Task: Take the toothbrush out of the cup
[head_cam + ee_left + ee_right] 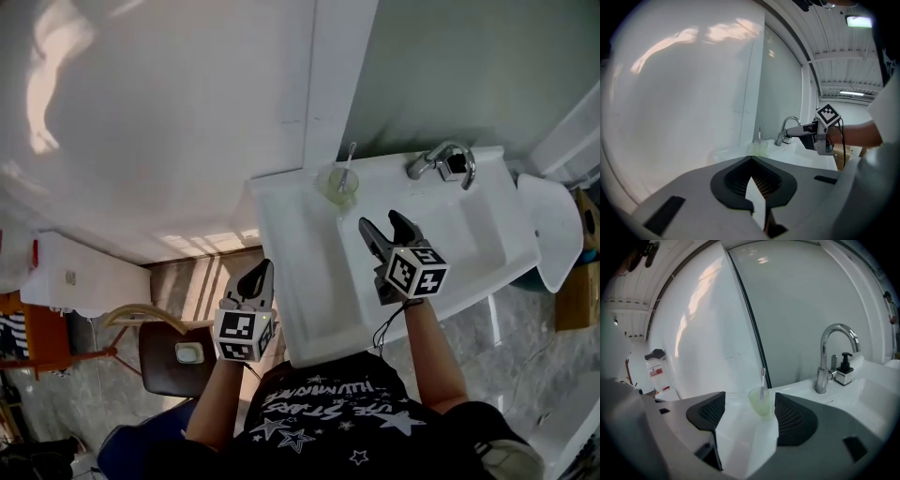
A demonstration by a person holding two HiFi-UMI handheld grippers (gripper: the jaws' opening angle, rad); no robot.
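A pale green translucent cup [337,185] stands on the back left corner of the white sink [309,281], with a white toothbrush [348,161] upright in it. My right gripper [384,226] hovers open over the sink, a short way in front of the cup. In the right gripper view the cup [761,401] and toothbrush [762,379] show ahead between the spread jaws of that gripper [749,414], apart from them. My left gripper [255,279] hangs shut and empty off the sink's left side. The left gripper view shows its closed jaws [753,161], the cup [758,148] and the right gripper [796,133] beyond.
A chrome faucet [441,159] and a small soap dispenser [844,367] stand at the sink's back right. A white wall panel rises right behind the cup. A dark chair [173,361] and a white cabinet [75,277] are on the floor to the left.
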